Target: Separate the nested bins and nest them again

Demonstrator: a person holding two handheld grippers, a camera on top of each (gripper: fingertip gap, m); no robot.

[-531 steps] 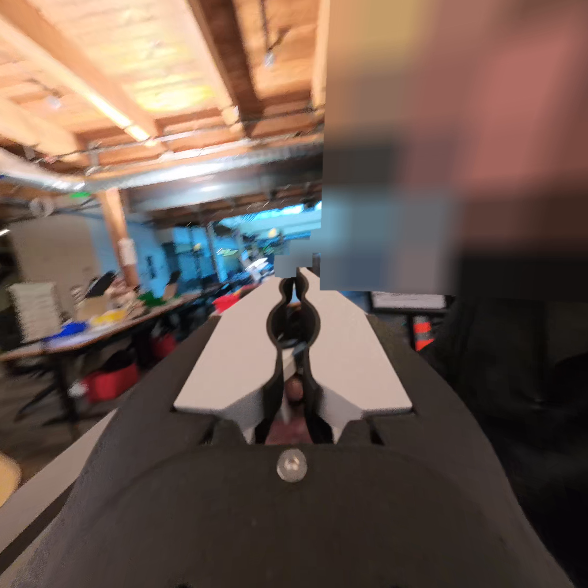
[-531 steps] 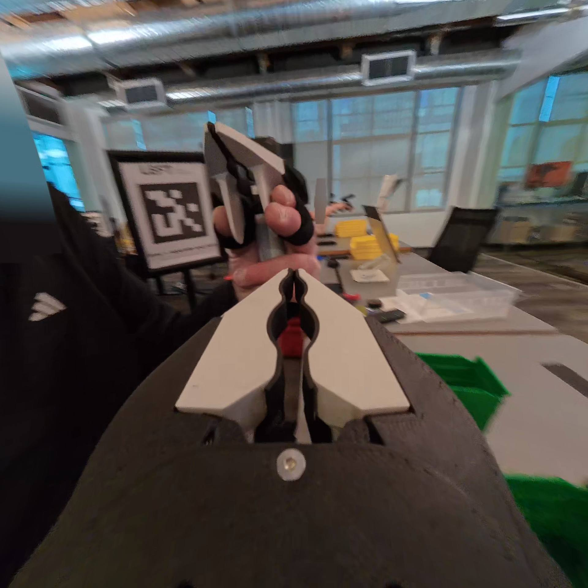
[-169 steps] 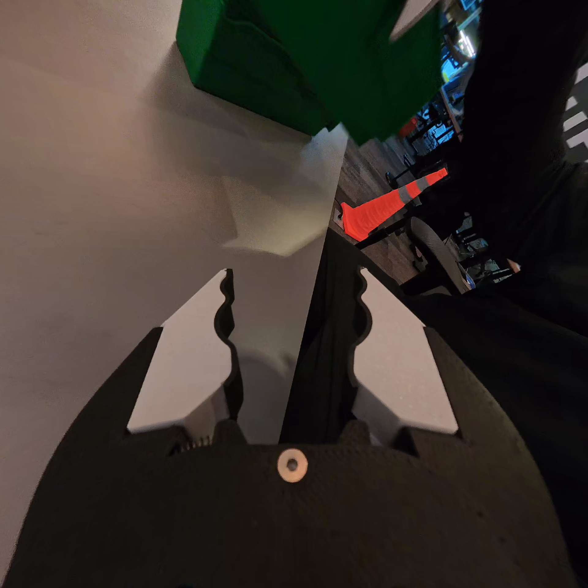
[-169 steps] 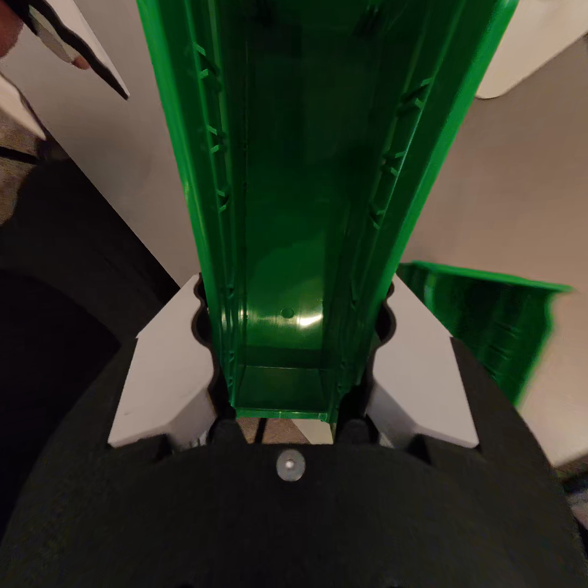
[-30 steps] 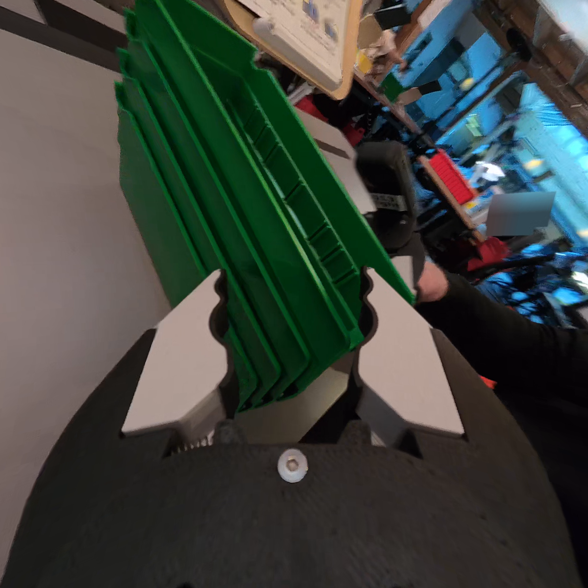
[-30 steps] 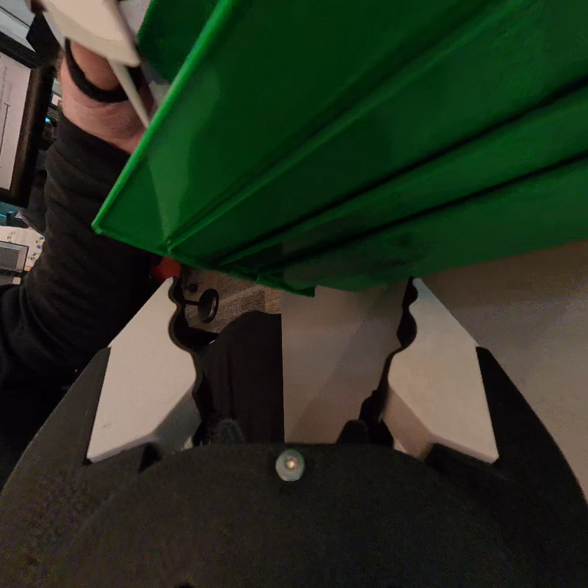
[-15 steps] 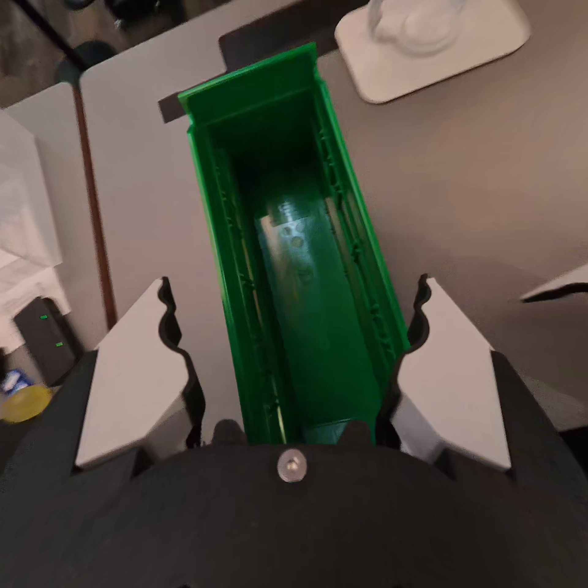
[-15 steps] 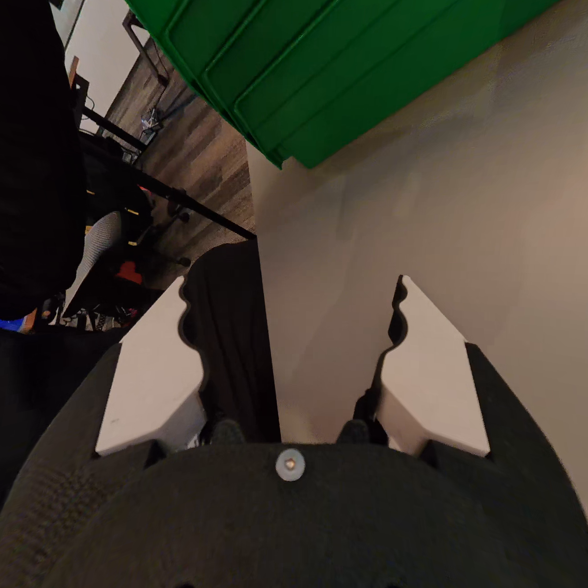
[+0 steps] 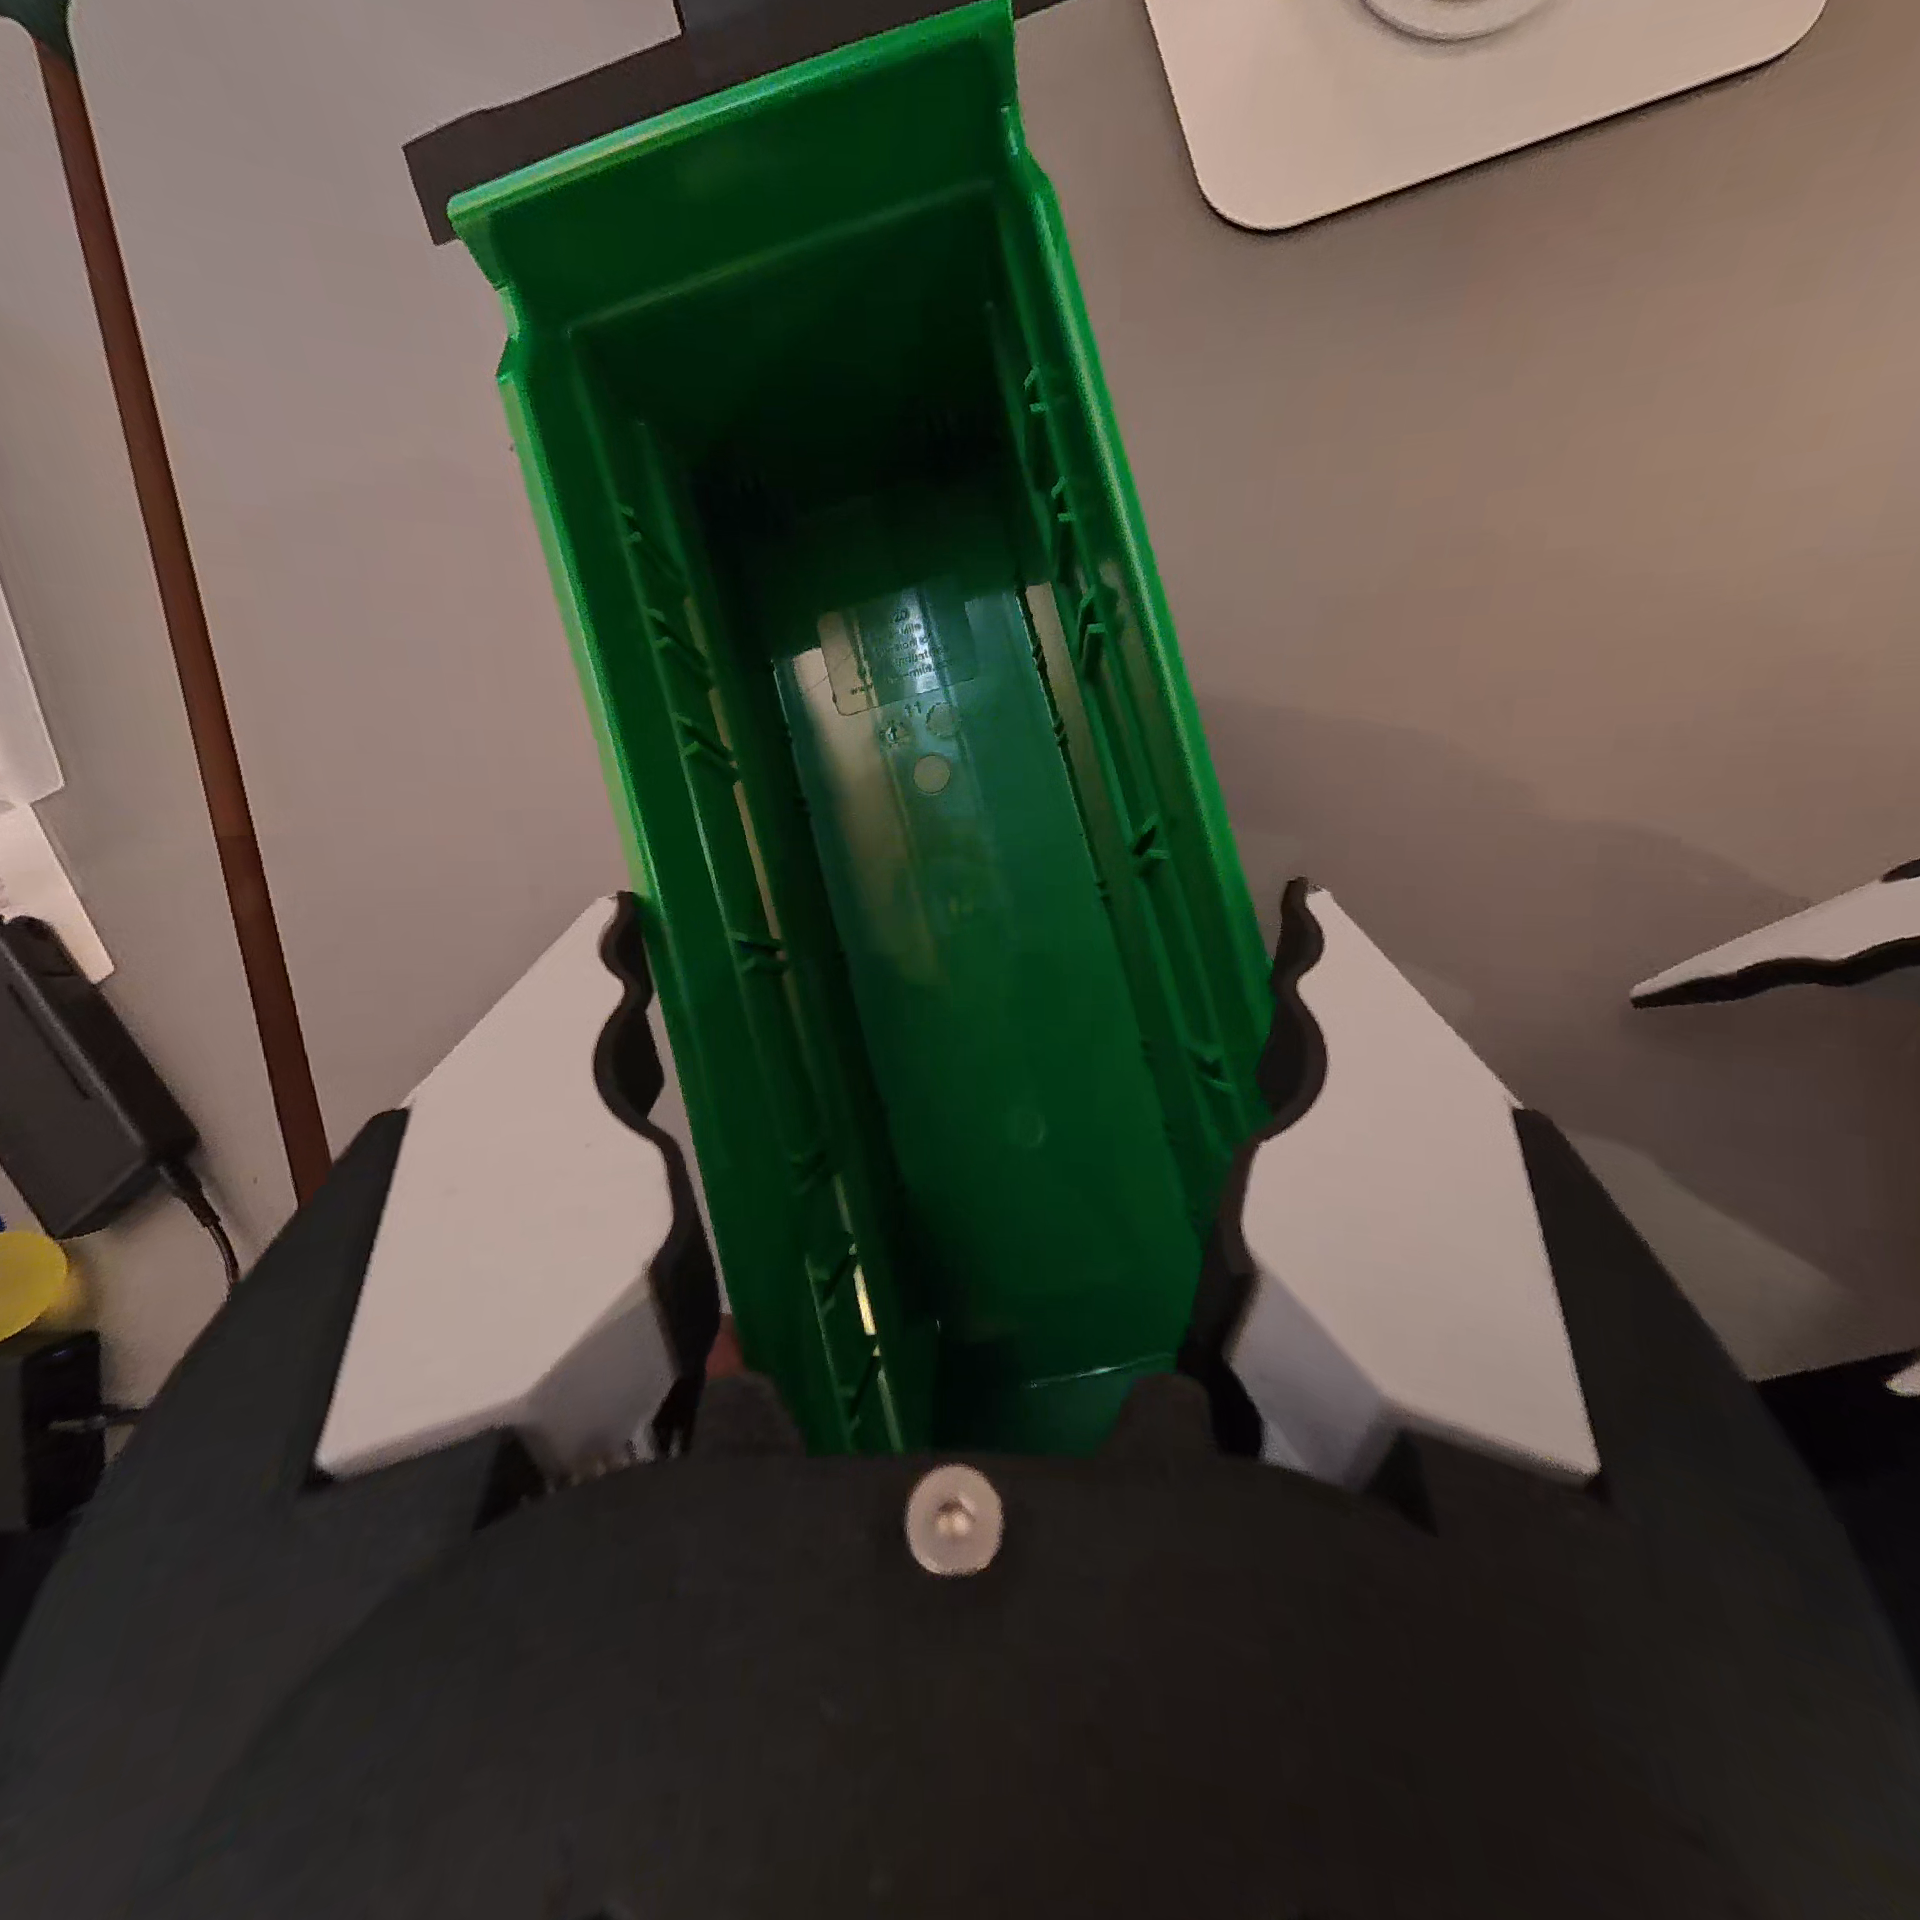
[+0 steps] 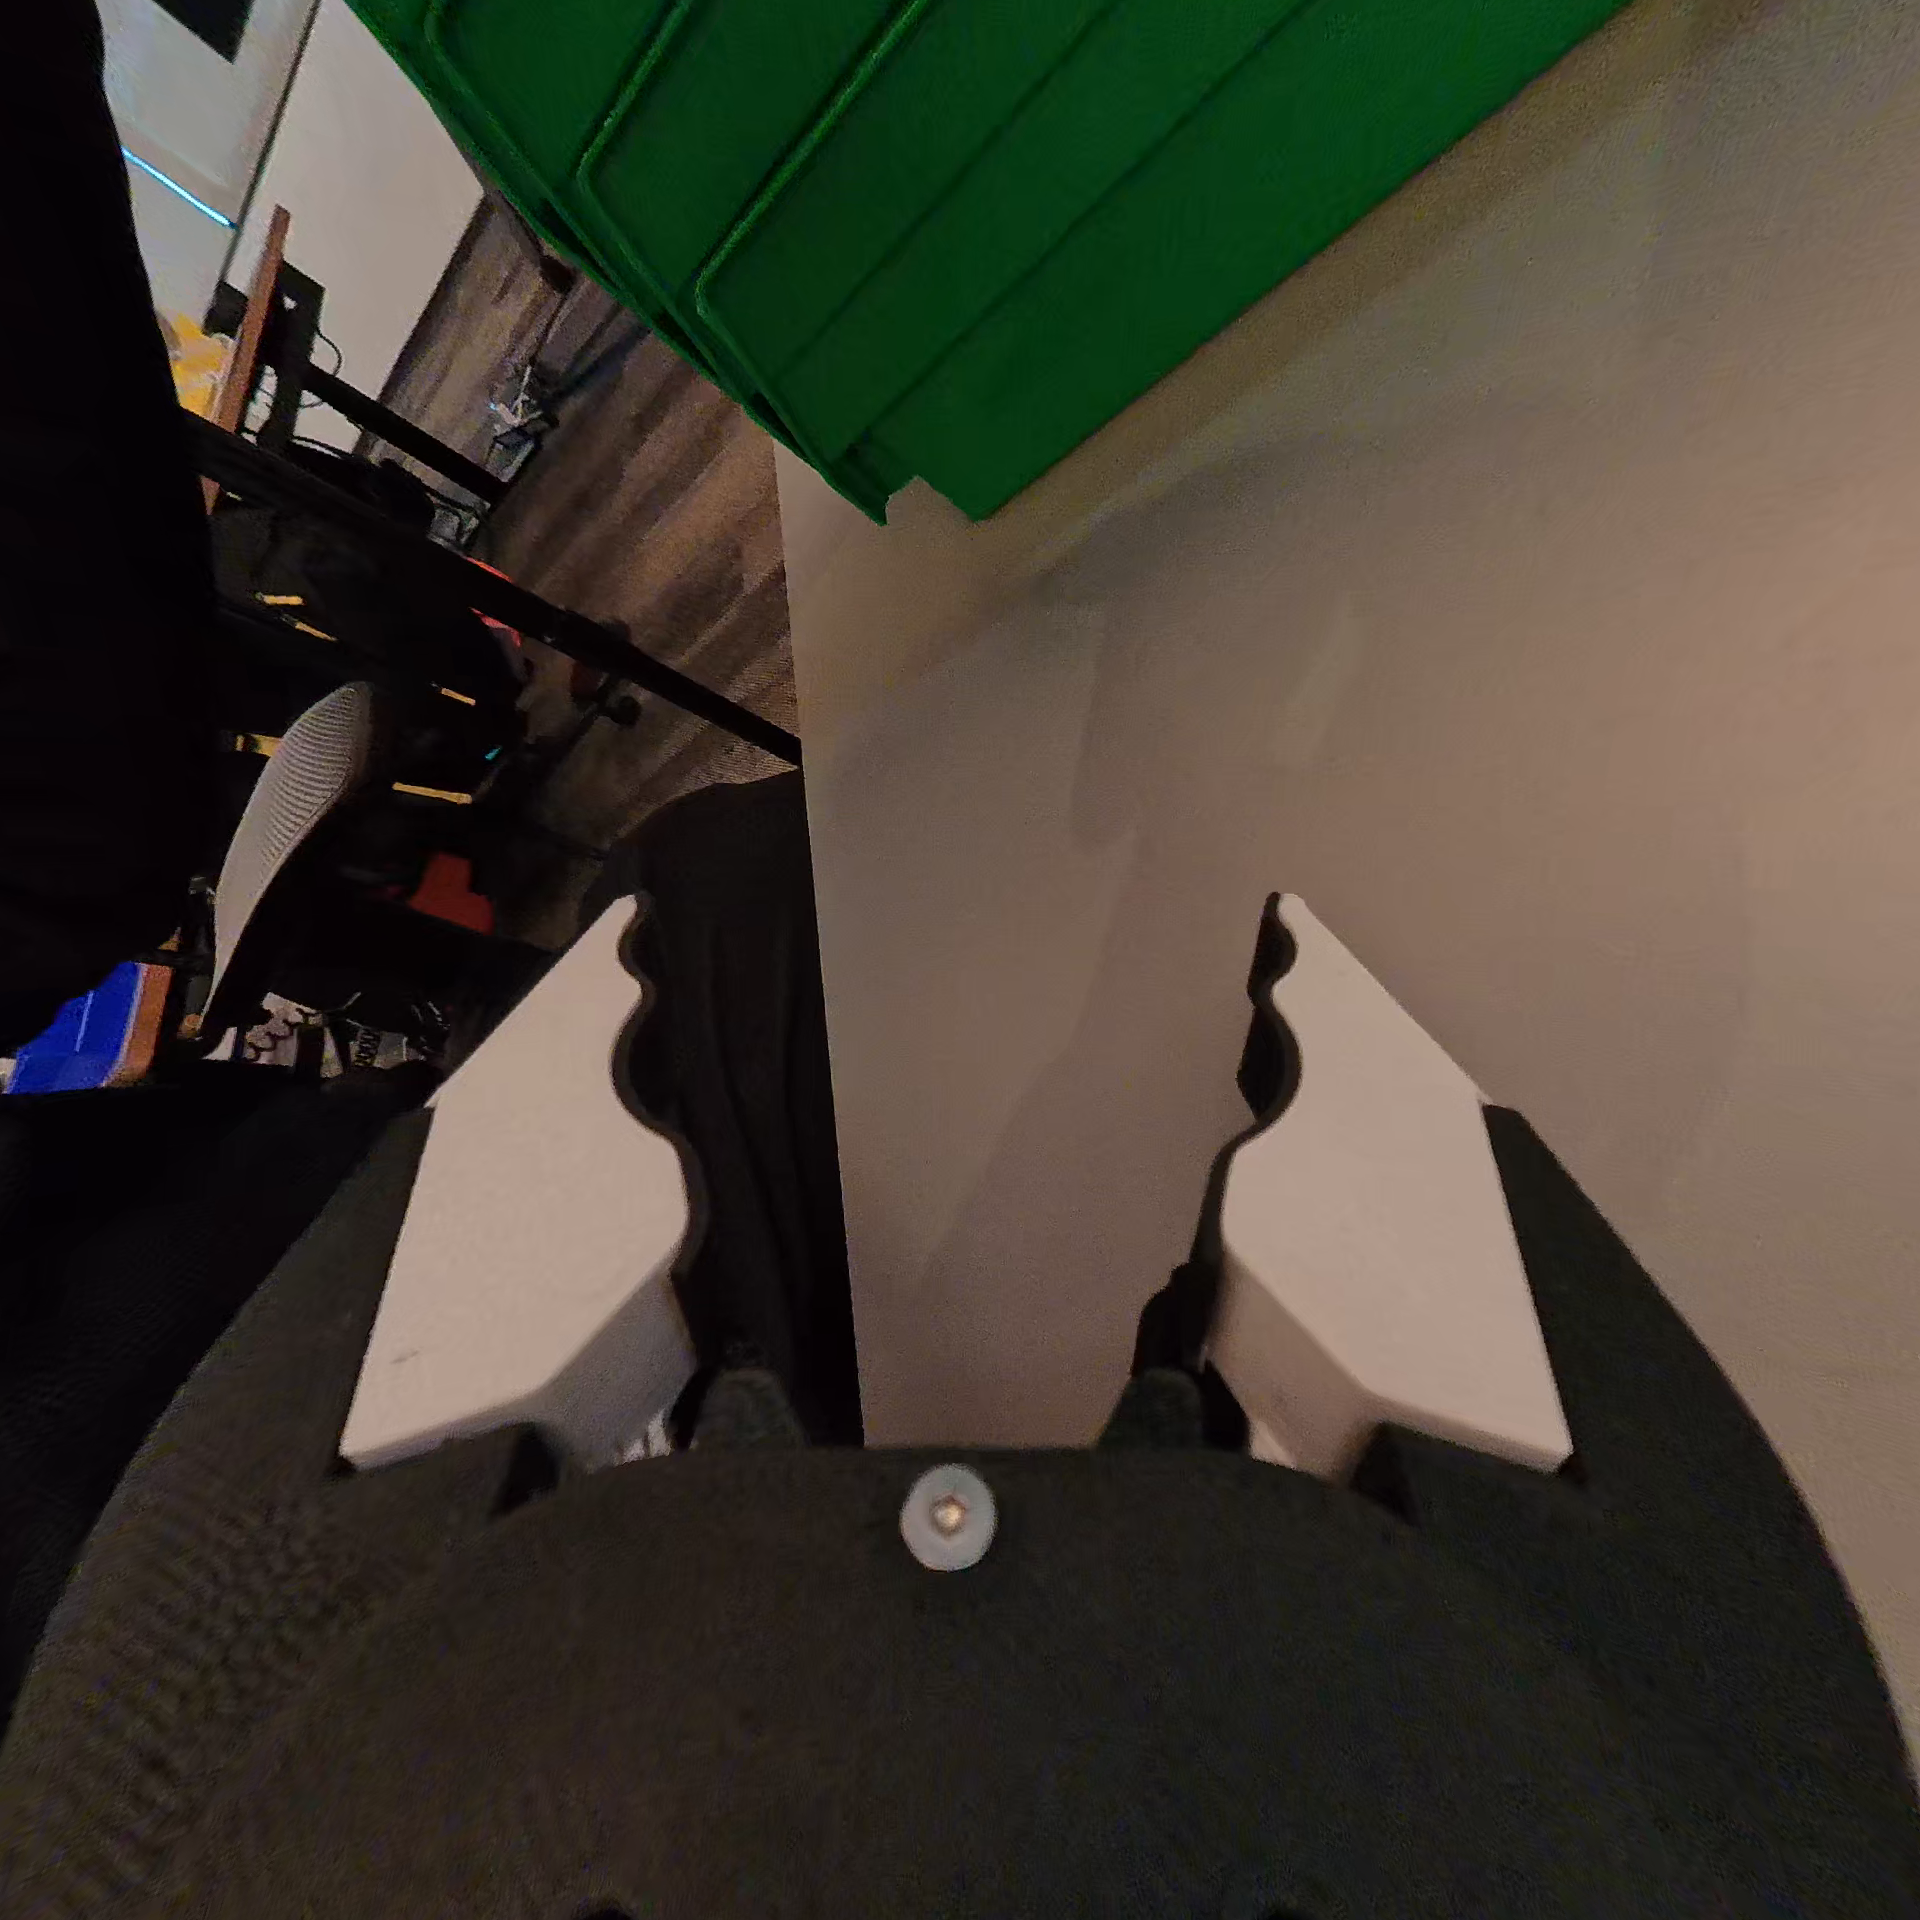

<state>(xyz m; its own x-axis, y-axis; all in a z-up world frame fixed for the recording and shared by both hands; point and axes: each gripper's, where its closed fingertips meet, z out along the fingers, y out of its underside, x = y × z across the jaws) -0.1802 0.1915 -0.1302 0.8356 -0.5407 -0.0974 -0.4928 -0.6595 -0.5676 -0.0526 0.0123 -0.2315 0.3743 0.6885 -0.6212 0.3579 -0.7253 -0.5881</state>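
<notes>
A stack of nested green bins [image 9: 966, 987] stands on the grey table [image 9: 1558, 623], and I look down into its open top. My left gripper [image 9: 956, 899] straddles the near end of the stack, with a finger pressed against each long side wall. My right gripper [image 10: 954, 902] is open and empty, low over the table's edge. The stack's outer walls show at the top of the right wrist view [image 10: 935, 208], well apart from it. One right finger [image 9: 1766, 956] shows at the right of the left wrist view.
A white rounded base [image 9: 1455, 125] lies beyond the bins, and a black strip [image 9: 540, 177] lies under their far end. A black power brick [image 9: 62, 1122] sits at the left past a brown table seam [image 9: 156, 520]. Off the table edge are floor and a white mesh chair [image 10: 281, 831].
The bins went from tilted and held up to standing on the table. My right gripper let go and backed away. My left jaws opened wide over the stack, then narrowed onto its sides.
</notes>
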